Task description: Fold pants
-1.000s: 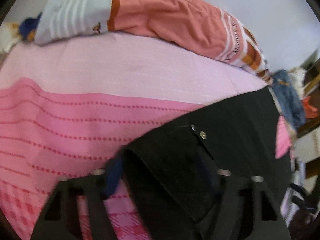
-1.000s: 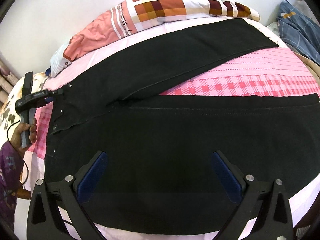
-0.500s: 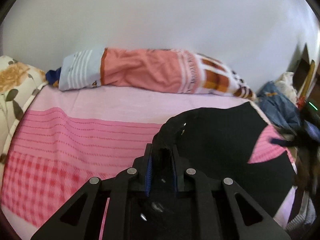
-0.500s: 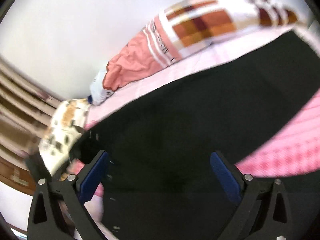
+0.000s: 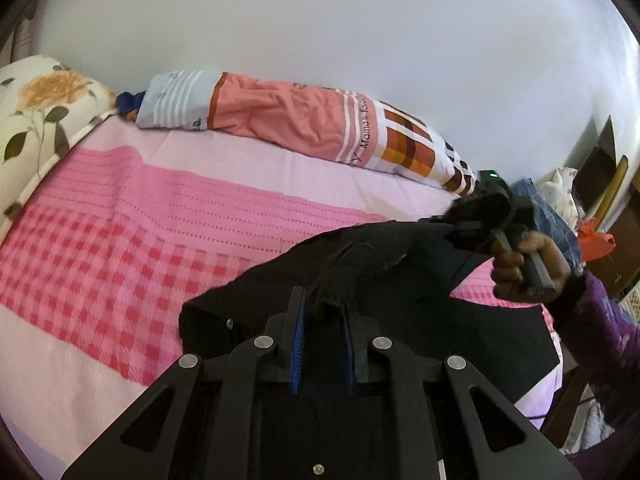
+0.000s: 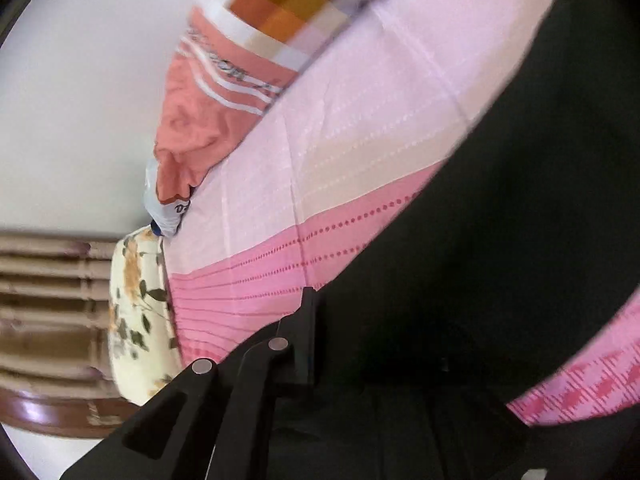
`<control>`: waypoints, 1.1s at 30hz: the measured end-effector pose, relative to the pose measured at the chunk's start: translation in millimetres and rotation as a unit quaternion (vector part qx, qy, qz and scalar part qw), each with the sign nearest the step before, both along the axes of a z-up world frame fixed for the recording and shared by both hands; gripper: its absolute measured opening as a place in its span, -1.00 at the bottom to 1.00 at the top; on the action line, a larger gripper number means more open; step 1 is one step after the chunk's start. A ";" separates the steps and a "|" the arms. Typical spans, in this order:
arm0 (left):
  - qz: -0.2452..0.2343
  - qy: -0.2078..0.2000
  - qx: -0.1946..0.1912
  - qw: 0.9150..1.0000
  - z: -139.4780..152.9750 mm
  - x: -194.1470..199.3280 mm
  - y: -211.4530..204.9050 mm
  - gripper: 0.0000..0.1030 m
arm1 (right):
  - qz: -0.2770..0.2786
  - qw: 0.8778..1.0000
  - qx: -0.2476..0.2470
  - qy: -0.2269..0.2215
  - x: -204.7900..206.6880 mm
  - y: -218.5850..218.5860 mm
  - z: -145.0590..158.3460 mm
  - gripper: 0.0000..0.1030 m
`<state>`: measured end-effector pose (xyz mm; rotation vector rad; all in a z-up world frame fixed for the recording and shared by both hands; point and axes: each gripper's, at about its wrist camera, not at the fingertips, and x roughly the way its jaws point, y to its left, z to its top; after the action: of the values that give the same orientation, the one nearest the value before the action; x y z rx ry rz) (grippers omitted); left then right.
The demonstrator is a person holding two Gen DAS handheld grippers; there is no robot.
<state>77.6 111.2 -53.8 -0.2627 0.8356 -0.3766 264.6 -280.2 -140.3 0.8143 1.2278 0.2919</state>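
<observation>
Left wrist view: black pants (image 5: 400, 264) pinched in left gripper (image 5: 323, 320), raised off bed (image 5: 120, 216) | right gripper (image 5: 476, 216) clamped on pants, fist-held, right edge.

free: pink bedspread (image 5: 168, 232) bare over left and centre of left wrist frame | blocked: rolled blanket (image 5: 304, 124) along wall at upper centre; floral pillow (image 5: 36, 108) upper left; black pants (image 5: 420, 280) lower right
</observation>
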 end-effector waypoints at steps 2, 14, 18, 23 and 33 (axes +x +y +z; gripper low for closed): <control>0.006 0.010 -0.001 1.000 -0.3 -3.9 4.4 -0.68 | -0.002 1.000 -0.006 -0.024 -27.3 -4.4 13.3 -0.86; 0.032 0.089 0.021 0.995 -28.0 -74.4 28.7 -0.66 | 0.007 0.999 0.006 0.045 -201.5 14.8 -13.1 -0.87; 0.033 0.110 0.042 0.992 -44.7 -95.1 26.9 -0.66 | 0.009 0.996 0.028 0.088 -226.3 19.1 -45.2 -0.88; 0.034 0.129 0.090 0.987 -65.3 -106.8 25.7 -0.60 | 0.013 0.992 0.093 0.088 -233.8 13.7 -59.6 -0.81; 0.118 0.044 0.136 0.983 2.5 -133.7 27.8 0.33 | -0.137 0.983 0.114 -0.032 -250.0 -105.4 -36.5 -0.34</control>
<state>-56.1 139.0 -51.4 -0.1212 0.9211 -0.0268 14.6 -385.6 -176.8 1.1511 1.0180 0.2333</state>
